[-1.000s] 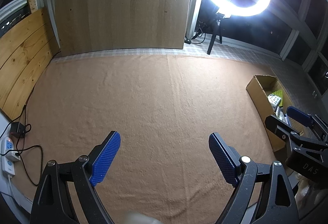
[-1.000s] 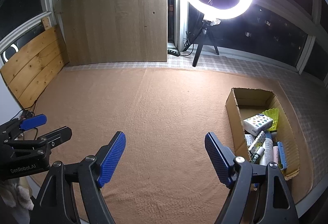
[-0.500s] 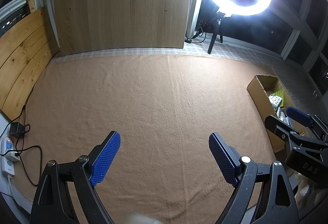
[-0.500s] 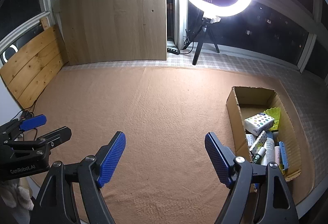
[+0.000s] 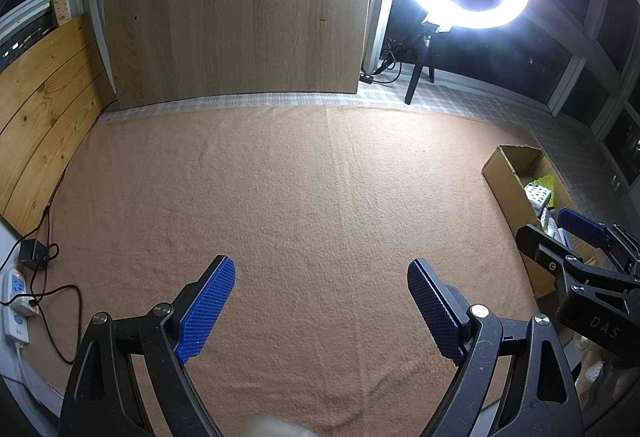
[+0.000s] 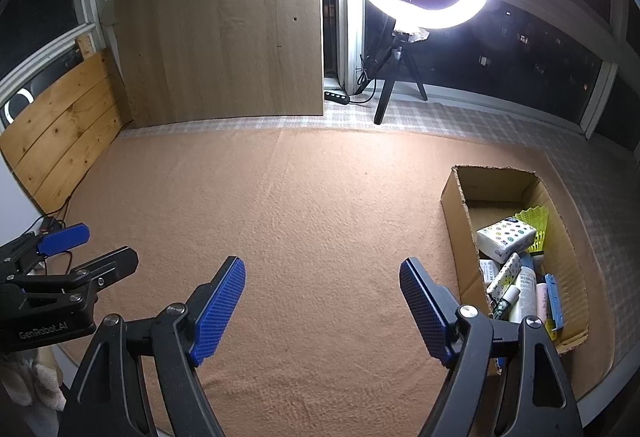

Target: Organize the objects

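Looks pretty much done tbh: everything packed in the cardboard box (image 6: 460, 221) at 4 o'clock on the tan blanket (image 6: 320, 205), nothing loose anywhere, left gripper (image 5: 320, 313) and right gripper (image 6: 322, 311) both spread wide and holding nothing.

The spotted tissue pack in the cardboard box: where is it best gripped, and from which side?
Likely across its short sides, from above. The tissue pack lies flat on top of the other items, and the cardboard box walls block a sideways approach. The right hand-held gripper is open and nearer.
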A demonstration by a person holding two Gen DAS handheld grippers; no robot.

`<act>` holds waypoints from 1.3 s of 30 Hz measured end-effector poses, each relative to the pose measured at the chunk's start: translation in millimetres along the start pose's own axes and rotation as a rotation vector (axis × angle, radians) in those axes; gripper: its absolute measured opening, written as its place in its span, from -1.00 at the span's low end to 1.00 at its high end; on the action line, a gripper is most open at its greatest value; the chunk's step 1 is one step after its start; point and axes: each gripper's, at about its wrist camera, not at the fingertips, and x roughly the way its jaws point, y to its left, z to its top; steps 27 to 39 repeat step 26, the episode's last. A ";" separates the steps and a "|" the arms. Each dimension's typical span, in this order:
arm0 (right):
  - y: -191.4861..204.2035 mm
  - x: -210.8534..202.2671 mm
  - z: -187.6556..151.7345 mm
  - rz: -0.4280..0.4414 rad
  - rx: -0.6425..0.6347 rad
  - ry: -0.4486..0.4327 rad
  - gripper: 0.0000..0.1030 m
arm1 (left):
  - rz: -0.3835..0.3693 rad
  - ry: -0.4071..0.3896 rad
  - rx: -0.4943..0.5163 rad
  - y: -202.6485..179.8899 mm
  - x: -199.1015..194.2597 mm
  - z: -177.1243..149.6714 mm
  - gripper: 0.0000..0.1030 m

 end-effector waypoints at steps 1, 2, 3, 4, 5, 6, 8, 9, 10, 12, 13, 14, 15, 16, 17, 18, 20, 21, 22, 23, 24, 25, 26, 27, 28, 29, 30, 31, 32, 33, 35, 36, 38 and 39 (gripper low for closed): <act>-0.1 0.0 -0.2 0.000 0.000 0.000 0.48 | 0.001 0.000 0.000 0.0 0.1 0.0 0.76; -0.1 0.0 -0.1 0.000 0.000 0.000 0.48 | 0.001 0.001 0.000 0.1 0.1 0.1 0.76; 0.0 0.0 -0.1 0.001 0.000 0.000 0.48 | 0.000 0.000 0.000 0.2 0.1 0.1 0.76; 0.3 -0.1 -0.1 0.001 0.000 0.001 0.48 | 0.001 0.000 0.000 0.1 0.1 0.2 0.76; 0.3 -0.1 -0.2 0.000 0.000 0.000 0.48 | 0.000 -0.001 0.000 0.1 0.2 0.1 0.76; 0.4 -0.1 -0.2 0.000 0.000 -0.001 0.48 | 0.000 0.000 0.000 0.4 0.0 0.1 0.76; 0.4 0.2 -0.2 0.000 0.000 0.000 0.48 | 0.000 0.000 0.000 0.3 0.3 -0.1 0.76; 0.3 0.3 -0.3 0.000 0.000 0.000 0.48 | 0.000 0.000 0.001 0.9 0.0 0.3 0.76; 0.3 0.5 -0.3 -0.001 0.001 0.001 0.48 | -0.001 0.000 0.001 1.0 0.1 0.3 0.76; 0.5 0.7 -0.5 0.000 0.002 0.002 0.48 | 0.000 0.000 0.001 1.1 0.1 0.3 0.76; 0.5 0.9 -0.6 0.000 0.002 0.003 0.48 | -0.001 0.000 0.001 1.1 0.2 0.3 0.76; 0.4 0.9 -0.5 -0.001 0.001 0.003 0.48 | 0.000 0.001 0.002 1.1 0.2 0.2 0.76; 0.6 1.2 -0.7 -0.001 0.001 0.004 0.48 | 0.000 0.001 0.002 0.9 0.5 0.0 0.76; 0.3 1.6 -1.0 0.000 0.001 0.004 0.48 | 0.000 0.001 0.001 2.0 0.4 0.0 0.76; 0.1 1.8 -1.3 0.000 0.001 0.004 0.48 | -0.001 0.002 0.000 2.3 0.8 -0.3 0.76; 0.2 1.9 -1.4 0.000 0.001 0.005 0.48 | -0.001 0.002 -0.001 3.0 0.7 -0.4 0.79; -0.1 2.2 -1.3 0.000 0.001 0.006 0.48 | 0.001 0.001 -0.002 3.7 1.1 -0.2 0.82; -0.3 2.6 -1.5 -0.001 0.002 0.007 0.48 | 0.002 0.001 -0.002 3.8 1.3 -0.1 0.82; -0.7 3.4 -1.3 -0.001 0.001 0.008 0.48 | 0.003 -0.002 -0.002 3.8 1.2 -0.2 0.82; -0.9 4.2 -1.3 -0.001 0.001 0.010 0.48 | 0.005 -0.006 -0.001 4.0 1.0 0.1 0.82; -1.1 5.0 -1.4 -0.001 0.001 0.012 0.48 | 0.008 -0.010 0.002 4.4 1.0 0.5 0.82; -1.6 5.8 -1.2 -0.001 0.000 0.013 0.48 | 0.010 -0.013 0.004 4.6 1.1 0.5 0.82; -1.5 6.7 -1.0 -0.001 -0.001 0.014 0.48 | 0.012 -0.012 0.003 5.0 1.9 0.3 0.82; -1.5 6.7 -1.0 -0.001 -0.001 0.014 0.48 | 0.012 -0.012 0.003 5.0 1.9 0.3 0.82; -1.5 6.7 -1.0 -0.001 -0.001 0.014 0.48 | 0.012 -0.012 0.003 5.0 1.9 0.3 0.82; -1.5 6.7 -1.0 -0.001 -0.001 0.014 0.48 | 0.012 -0.012 0.003 5.0 1.9 0.3 0.82; -1.5 6.7 -1.0 -0.001 -0.001 0.014 0.48 | 0.012 -0.012 0.003 5.0 1.9 0.3 0.82; -1.5 6.7 -1.0 -0.001 -0.001 0.014 0.48 | 0.012 -0.012 0.003 5.0 1.9 0.3 0.82; -1.5 6.7 -1.0 -0.001 -0.001 0.014 0.48 | 0.012 -0.012 0.003 5.0 1.9 0.3 0.82; -1.5 6.7 -1.0 -0.001 -0.001 0.014 0.48 | 0.012 -0.012 0.003 5.0 1.9 0.3 0.82; -1.5 6.7 -1.0 -0.001 -0.001 0.014 0.48 | 0.012 -0.012 0.003 5.0 1.9 0.3 0.82; -1.5 6.7 -1.0 -0.001 -0.001 0.014 0.48 | 0.012 -0.012 0.003 5.0 1.9 0.3 0.82; -1.5 6.7 -1.0 -0.001 -0.001 0.014 0.48 | 0.012 -0.012 0.003 5.0 1.9 0.3 0.82; -1.5 6.7 -1.0 -0.001 -0.001 0.014 0.48 | 0.012 -0.012 0.003 5.0 1.9 0.3 0.82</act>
